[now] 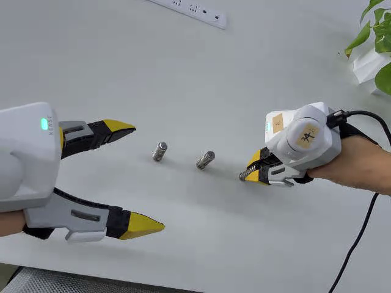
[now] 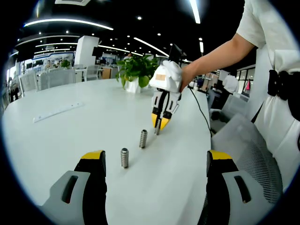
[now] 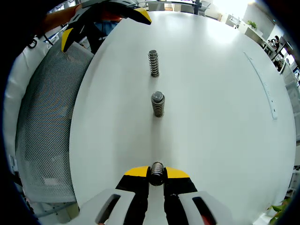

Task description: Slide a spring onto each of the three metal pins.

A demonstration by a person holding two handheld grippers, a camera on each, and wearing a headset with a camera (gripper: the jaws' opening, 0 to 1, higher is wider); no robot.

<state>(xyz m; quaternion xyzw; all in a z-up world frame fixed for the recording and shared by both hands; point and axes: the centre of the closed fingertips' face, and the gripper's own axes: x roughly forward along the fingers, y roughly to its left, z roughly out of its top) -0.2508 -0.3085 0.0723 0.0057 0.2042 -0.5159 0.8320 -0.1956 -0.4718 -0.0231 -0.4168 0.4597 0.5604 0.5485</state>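
— Starting at the left, how does the left gripper (image 1: 131, 177) stand?

— Jaws spread wide with nothing between them, yellow tips hanging over the white table (image 1: 201, 73).

— And the springs?

— The first spring (image 1: 160, 151) stands on end just ahead of those open jaws. The second spring (image 1: 206, 160) stands further out along the same line, apart from the first. In the right gripper view its top shows a round metal cap.

— The third?

— The third spring (image 3: 157, 172) is pinched between the yellow tips of the right gripper (image 1: 252, 174), whose jaws are closed on it. One end pokes out beyond the tips, low over the table. Whether it touches, I can't tell. The other two springs line up straight out from those jaws, toward the left gripper.

— Anything else about?

— A power strip (image 1: 195, 10) lies far beyond both grippers. A potted plant (image 1: 376, 36) sits off past the hand holding the right gripper, and a black cable (image 1: 360, 226) trails back from that gripper.
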